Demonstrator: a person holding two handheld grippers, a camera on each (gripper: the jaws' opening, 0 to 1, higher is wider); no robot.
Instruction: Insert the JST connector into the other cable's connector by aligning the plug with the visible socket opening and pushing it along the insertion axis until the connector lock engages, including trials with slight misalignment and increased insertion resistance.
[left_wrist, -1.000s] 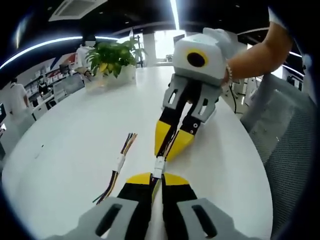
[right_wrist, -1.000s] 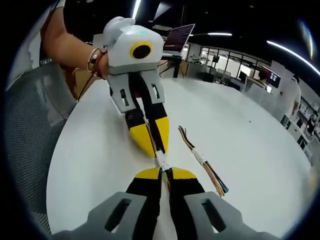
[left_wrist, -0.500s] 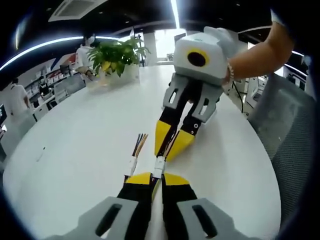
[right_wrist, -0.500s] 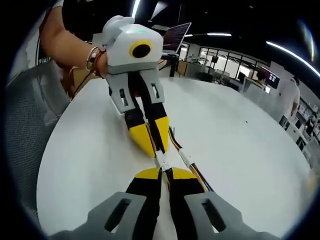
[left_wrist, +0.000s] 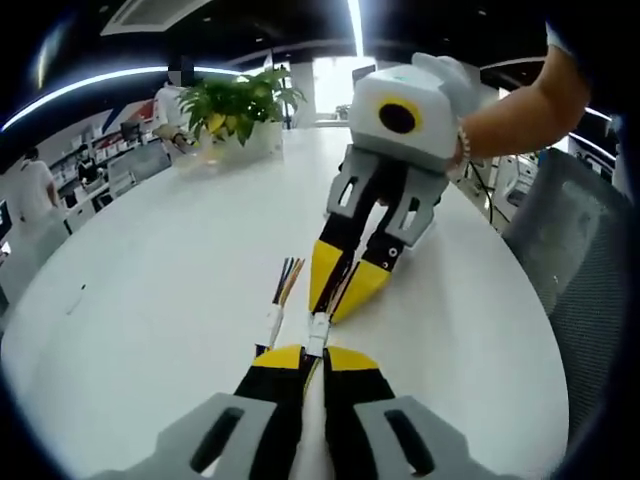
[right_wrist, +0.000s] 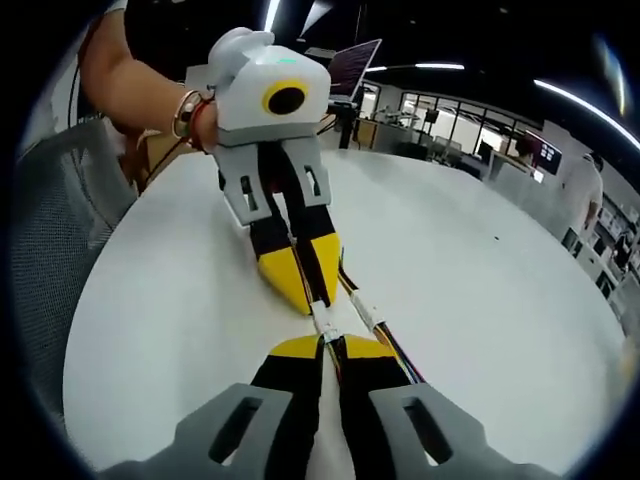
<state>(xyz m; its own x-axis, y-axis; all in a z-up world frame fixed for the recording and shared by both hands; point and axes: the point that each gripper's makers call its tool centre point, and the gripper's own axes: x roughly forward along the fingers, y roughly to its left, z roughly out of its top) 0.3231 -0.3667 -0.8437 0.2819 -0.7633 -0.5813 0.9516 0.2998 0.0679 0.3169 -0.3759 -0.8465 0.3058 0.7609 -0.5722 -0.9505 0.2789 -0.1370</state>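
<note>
In front of my left gripper (left_wrist: 313, 357) the other yellow-tipped gripper (left_wrist: 340, 296) stands nose to nose, so the way straight forward is blocked. Just to the left of my jaws lies a loose bundle of coloured wires with a white plug (left_wrist: 276, 310). Beyond it the round white table (left_wrist: 160, 260) is bare until the potted green plant (left_wrist: 235, 105) at the far edge. A grey mesh chair (left_wrist: 585, 290) closes the right side.

Open-plan office: round white table (left_wrist: 150, 260), potted plant (left_wrist: 235, 105), mesh chair (left_wrist: 585, 270), laptop (right_wrist: 355, 70), ceiling strip lights (right_wrist: 590, 100)
</note>
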